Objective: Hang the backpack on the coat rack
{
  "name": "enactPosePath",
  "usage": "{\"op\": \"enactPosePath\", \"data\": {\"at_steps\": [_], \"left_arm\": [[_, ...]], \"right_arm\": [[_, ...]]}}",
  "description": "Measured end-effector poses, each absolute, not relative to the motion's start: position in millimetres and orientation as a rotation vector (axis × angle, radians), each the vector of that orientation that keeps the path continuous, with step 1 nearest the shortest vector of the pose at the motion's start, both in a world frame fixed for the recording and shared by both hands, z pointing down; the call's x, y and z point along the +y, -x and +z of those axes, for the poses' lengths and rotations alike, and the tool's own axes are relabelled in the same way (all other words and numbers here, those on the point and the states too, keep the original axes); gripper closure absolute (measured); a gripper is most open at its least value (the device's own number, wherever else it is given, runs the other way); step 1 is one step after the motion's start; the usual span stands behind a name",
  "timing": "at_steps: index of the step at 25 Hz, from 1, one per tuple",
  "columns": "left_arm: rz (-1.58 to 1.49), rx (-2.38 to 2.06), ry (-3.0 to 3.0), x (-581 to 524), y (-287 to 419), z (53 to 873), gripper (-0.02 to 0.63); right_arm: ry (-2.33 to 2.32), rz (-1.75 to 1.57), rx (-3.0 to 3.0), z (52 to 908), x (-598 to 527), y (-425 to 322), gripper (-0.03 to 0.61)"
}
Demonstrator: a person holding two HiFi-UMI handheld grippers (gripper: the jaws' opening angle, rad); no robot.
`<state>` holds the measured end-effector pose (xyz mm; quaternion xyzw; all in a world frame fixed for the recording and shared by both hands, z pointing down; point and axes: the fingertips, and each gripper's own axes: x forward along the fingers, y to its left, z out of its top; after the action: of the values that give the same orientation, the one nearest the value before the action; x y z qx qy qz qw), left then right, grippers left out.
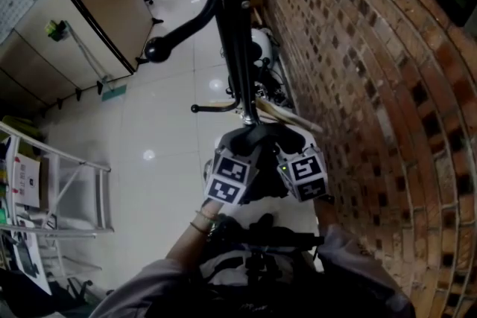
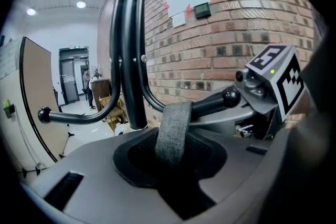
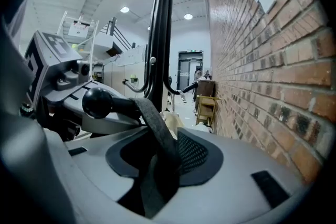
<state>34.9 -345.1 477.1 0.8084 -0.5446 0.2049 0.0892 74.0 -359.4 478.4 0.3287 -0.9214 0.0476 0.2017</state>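
The grey backpack [image 2: 94,176] hangs by its dark woven top loop [image 2: 173,131] from a ball-tipped hook [image 2: 230,96] of the black coat rack [image 1: 235,33]. In the right gripper view the same loop [image 3: 155,128] lies over the hook arm just behind the ball [image 3: 96,102]. My left gripper [image 1: 231,179] and right gripper [image 1: 305,175] sit side by side at the top of the backpack [image 1: 298,214], facing each other across it. The backpack's top hides both pairs of jaws, so whether they press on it does not show.
A brick wall [image 1: 373,86] runs close along the right. Other black hook arms [image 1: 179,33] stick out left and right above. A brown partition panel [image 1: 97,4] and a white metal frame [image 1: 67,190] stand to the left. A person [image 2: 86,84] stands far off by a doorway.
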Motion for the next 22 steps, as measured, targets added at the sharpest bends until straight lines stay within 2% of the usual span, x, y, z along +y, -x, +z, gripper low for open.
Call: {"op": "enactPosePath", "data": {"at_steps": [2,11,18,19,21,22], "left_arm": [[0.589,-1.609,-2.412,-341.4,-35.9,475.1,0.495],[0.525,-1.600,-2.425,-320.4,-34.1,467.8,0.471],[0.458,-1.570,-2.502,-292.6,-26.0,455.1,0.480],[0.442,-1.562,-2.508,-288.6,-23.8,454.0,0.490],[0.404,-1.557,-2.521,-282.1,-18.2,450.6,0.595],[0.387,-1.555,-2.526,-279.3,-15.4,449.6,0.595]], "right_arm": [[-0.960,0.194,-2.582,477.1,-356.4,-82.3,0.416],[-1.081,0.310,-2.628,474.9,-321.7,-102.4,0.417],[-1.180,0.408,-2.658,476.3,-298.8,-102.5,0.432],[-1.205,0.416,-2.658,475.0,-295.2,-101.7,0.443],[-1.258,0.424,-2.655,472.0,-288.6,-99.8,0.464],[-1.286,0.426,-2.650,470.8,-285.3,-99.3,0.480]]}}
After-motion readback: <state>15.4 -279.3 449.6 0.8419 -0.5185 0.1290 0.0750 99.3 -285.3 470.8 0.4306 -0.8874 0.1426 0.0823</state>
